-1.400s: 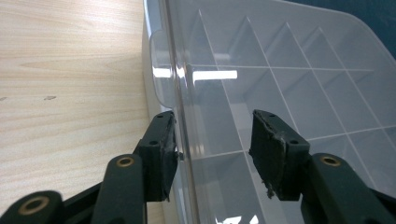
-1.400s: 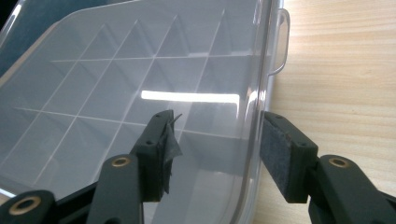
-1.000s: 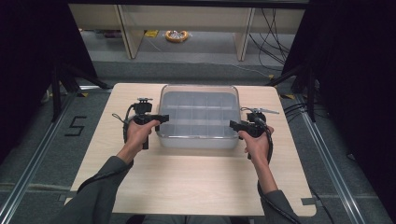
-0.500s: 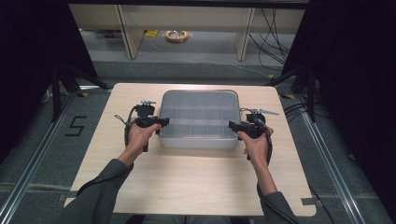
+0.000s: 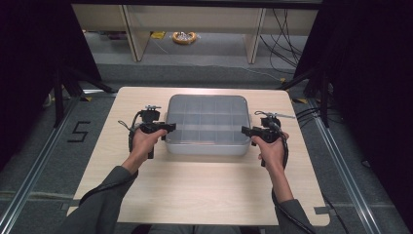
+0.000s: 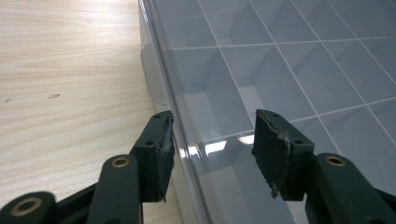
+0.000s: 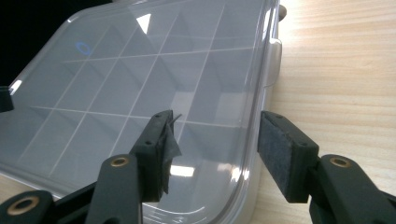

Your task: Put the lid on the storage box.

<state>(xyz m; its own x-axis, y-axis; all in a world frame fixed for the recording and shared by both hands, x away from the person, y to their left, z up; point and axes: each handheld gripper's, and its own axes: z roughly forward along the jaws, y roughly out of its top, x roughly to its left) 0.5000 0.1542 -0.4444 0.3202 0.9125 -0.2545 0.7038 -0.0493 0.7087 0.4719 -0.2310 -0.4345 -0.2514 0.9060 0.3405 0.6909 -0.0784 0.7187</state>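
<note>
A clear plastic organizer box with a grid of empty compartments and a closed lid lies mid-table. My left gripper is open at the box's left edge; in the left gripper view its jaws straddle the lid's rim, one outside, one above the lid. My right gripper is open at the box's right edge, and in the right gripper view its jaws straddle the lid's rim near the front corner. Small latch tabs show on the box's sides.
The light wooden table has free room in front of the box and to both sides. Beyond the far edge lie a grey floor, shelf legs, cables and a yellow object. Metal rails run along both table sides.
The lid, raised a second ago, now lies shut on the box. Both grippers stay at the box's side edges, nearly where they were.
</note>
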